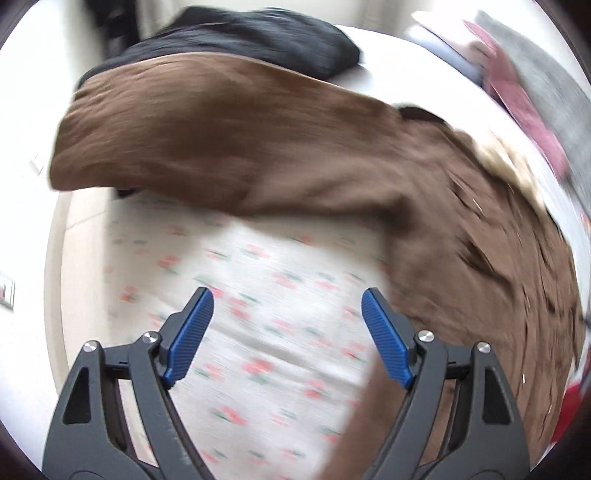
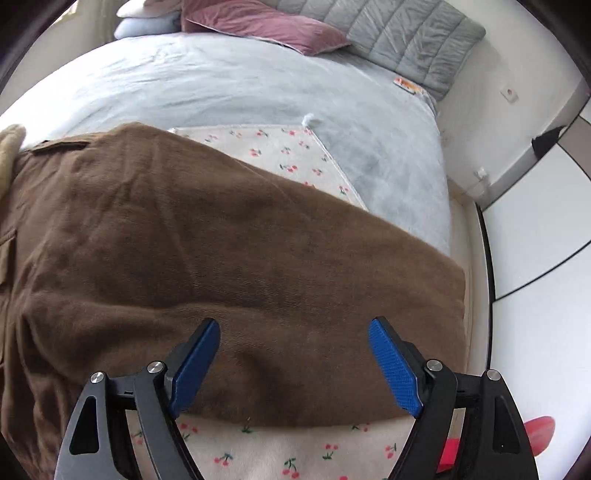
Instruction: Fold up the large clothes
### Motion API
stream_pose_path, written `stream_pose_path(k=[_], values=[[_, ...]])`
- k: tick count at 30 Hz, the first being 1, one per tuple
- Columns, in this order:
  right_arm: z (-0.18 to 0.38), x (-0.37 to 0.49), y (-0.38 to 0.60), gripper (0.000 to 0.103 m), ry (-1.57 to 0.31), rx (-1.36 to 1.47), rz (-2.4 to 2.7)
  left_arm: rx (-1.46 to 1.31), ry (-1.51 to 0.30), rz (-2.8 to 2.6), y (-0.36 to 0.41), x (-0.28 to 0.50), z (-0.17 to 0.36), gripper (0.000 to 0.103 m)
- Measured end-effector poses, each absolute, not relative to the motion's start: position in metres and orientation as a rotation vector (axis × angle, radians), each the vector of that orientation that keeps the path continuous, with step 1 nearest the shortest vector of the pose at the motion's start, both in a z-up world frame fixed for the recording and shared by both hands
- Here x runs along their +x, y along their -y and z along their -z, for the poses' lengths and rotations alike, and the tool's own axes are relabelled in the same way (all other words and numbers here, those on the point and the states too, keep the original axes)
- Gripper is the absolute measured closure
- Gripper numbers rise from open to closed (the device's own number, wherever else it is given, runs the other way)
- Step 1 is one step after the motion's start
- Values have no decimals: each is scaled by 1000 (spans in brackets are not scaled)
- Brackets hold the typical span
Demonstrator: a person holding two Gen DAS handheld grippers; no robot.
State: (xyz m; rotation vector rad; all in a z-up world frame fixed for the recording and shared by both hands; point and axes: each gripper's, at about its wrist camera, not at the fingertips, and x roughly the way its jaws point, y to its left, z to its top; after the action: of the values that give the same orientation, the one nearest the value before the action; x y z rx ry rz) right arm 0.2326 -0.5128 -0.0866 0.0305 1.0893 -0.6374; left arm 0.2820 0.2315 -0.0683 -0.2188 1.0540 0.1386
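Note:
A large brown garment [image 1: 258, 147] lies spread on a cherry-print sheet [image 1: 258, 314] on the bed. In the left wrist view, which is motion-blurred, it fills the upper middle and right side. My left gripper [image 1: 287, 306] is open and empty above the sheet, just left of the garment's edge. In the right wrist view the brown garment [image 2: 203, 240] covers the middle and left, with a pocket flap at far left. My right gripper [image 2: 294, 338] is open and empty, hovering over the garment's near edge above the cherry-print sheet [image 2: 280, 147].
A black garment [image 1: 258, 37] lies beyond the brown one. A pale blue duvet [image 2: 240, 81] covers the bed, with a mauve pillow [image 2: 258, 22] and a grey quilted headboard cushion [image 2: 399, 33] at its far end. The bed's right edge drops to a white floor [image 2: 535, 221].

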Motion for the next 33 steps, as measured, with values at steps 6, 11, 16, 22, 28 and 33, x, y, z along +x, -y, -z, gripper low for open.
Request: stream_pose_path(k=[6, 11, 16, 22, 28, 33], values=[[33, 195, 449, 18, -993, 35, 522, -618, -844, -254, -353, 281, 70, 21], [3, 179, 388, 18, -909, 88, 391, -715, -754, -337, -392, 279, 77, 47], [4, 179, 327, 18, -905, 156, 282, -685, -636, -366, -385, 274, 47, 97], [9, 175, 282, 18, -878, 215, 153, -544, -478, -202, -321, 285, -42, 99], [25, 177, 280, 18, -909, 246, 139, -390, -458, 80, -199, 312, -109, 99], [31, 174, 306, 18, -899, 310, 188, -283, -552, 349, -84, 330, -119, 98]])
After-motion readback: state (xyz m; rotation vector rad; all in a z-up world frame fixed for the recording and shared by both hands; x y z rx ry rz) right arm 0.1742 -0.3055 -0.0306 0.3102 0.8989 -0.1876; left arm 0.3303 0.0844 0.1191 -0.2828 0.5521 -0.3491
